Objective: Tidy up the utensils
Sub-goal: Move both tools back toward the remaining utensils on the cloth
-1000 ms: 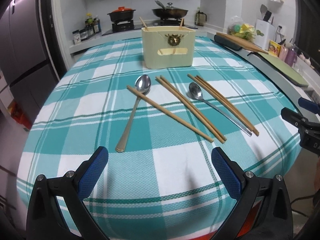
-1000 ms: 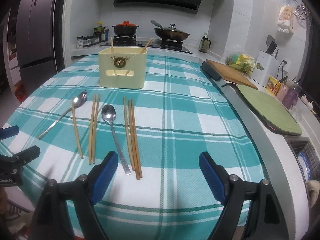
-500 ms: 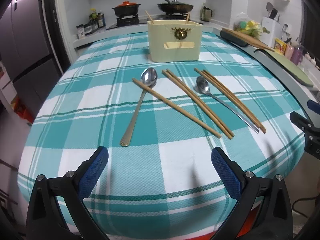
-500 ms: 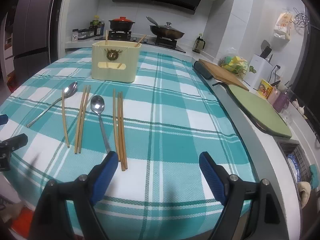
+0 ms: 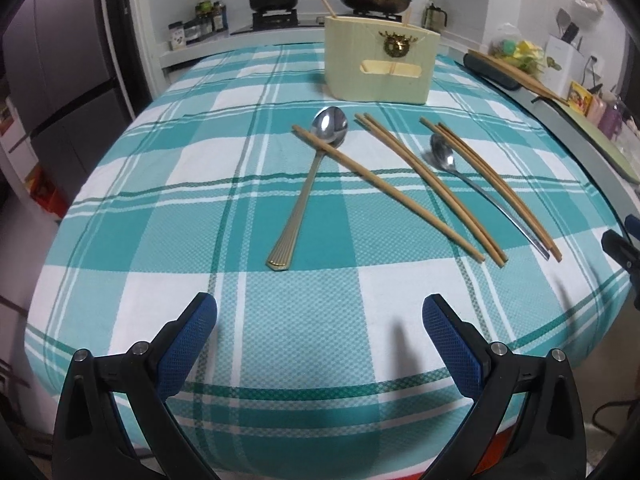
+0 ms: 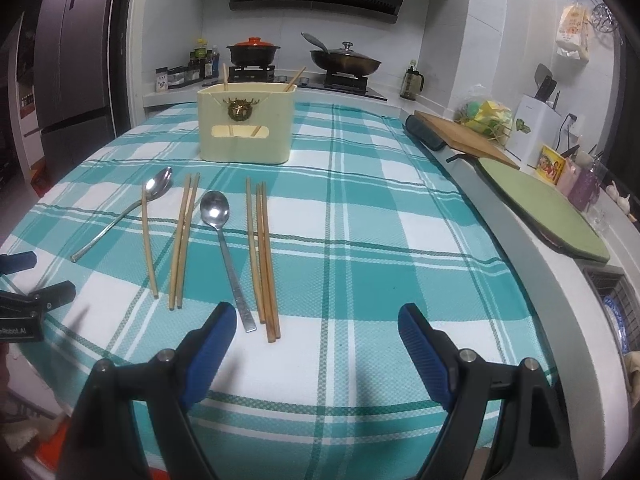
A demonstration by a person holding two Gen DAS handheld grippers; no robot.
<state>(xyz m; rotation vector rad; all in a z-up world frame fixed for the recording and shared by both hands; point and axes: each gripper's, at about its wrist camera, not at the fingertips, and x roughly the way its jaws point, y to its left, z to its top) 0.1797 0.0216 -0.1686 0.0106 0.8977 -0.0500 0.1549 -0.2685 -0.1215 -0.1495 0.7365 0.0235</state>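
Observation:
A cream utensil holder [image 5: 380, 66] [image 6: 246, 128] stands at the back of the checked table with two chopsticks leaning in it. In front of it lie a gold-handled spoon [image 5: 308, 188] [image 6: 120, 216] with a single chopstick [image 5: 388, 192] [image 6: 149, 244] across it, a pair of chopsticks [image 5: 432, 188] [image 6: 183, 240], a silver spoon [image 5: 472, 178] [image 6: 226, 248] and three more chopsticks [image 5: 492, 184] [image 6: 262, 256]. My left gripper [image 5: 320, 306] hovers open near the table's front edge, short of the gold spoon's handle. My right gripper [image 6: 316, 316] is open and empty, its left finger near the silver spoon's handle end.
A teal and white checked cloth [image 5: 200, 200] covers the table. Along the right counter lie a wooden cutting board [image 6: 464, 134] and a green mat [image 6: 548, 208]. A stove with a pot [image 6: 253, 50] and a pan stands behind. A fridge [image 5: 52, 60] is at the left.
The left gripper has drifted a little lower and to the left, so the utensils sit further right in its view. The right gripper stays about where it was. Both remain open.

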